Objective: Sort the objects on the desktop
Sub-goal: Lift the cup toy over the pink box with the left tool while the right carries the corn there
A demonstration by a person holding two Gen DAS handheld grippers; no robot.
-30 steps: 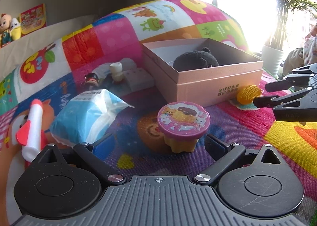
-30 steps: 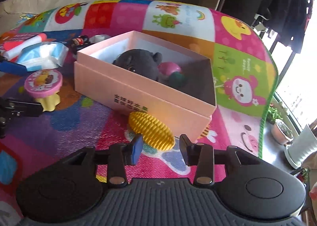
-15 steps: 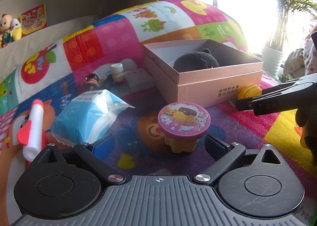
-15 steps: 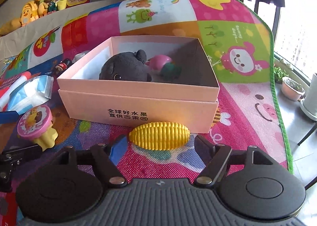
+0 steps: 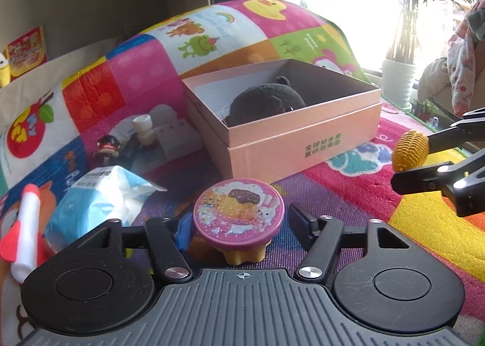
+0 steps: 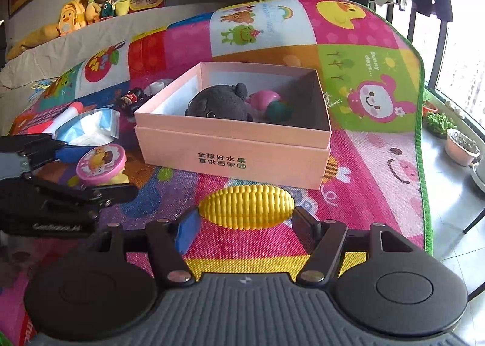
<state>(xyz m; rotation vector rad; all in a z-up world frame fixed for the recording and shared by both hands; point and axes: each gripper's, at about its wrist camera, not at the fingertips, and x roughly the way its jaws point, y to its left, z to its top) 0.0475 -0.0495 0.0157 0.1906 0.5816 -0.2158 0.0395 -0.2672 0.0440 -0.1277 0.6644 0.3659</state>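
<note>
A cupcake toy [image 5: 238, 215] with a purple picture lid stands on the play mat, between the fingers of my left gripper [image 5: 239, 221]. Its jaws are closing, and the pads meet the lid's rim on both sides. The right wrist view shows the same grip on the cupcake toy [image 6: 101, 161] at the left. My right gripper [image 6: 245, 218] is shut on a yellow toy corn cob [image 6: 247, 206], held end to end. The corn cob [image 5: 409, 150] hangs just off the mat. Behind stands an open pink box [image 6: 230, 158] with a grey plush [image 6: 218, 103] and a pink-green toy [image 6: 269, 103] inside.
Left of the box lie a blue-white tissue pack [image 5: 97, 194], a white and red marker-like toy [image 5: 25, 224], a small dark figure [image 5: 107, 144] and white blocks [image 5: 178, 133]. The mat's green edge [image 6: 421, 133] runs on the right, with potted plants [image 6: 460, 146] on the floor beyond.
My left gripper moved forward around the cupcake toy and its jaws narrowed onto the lid. My right gripper rolled level, widened, then took the corn by its ends and raised it slightly.
</note>
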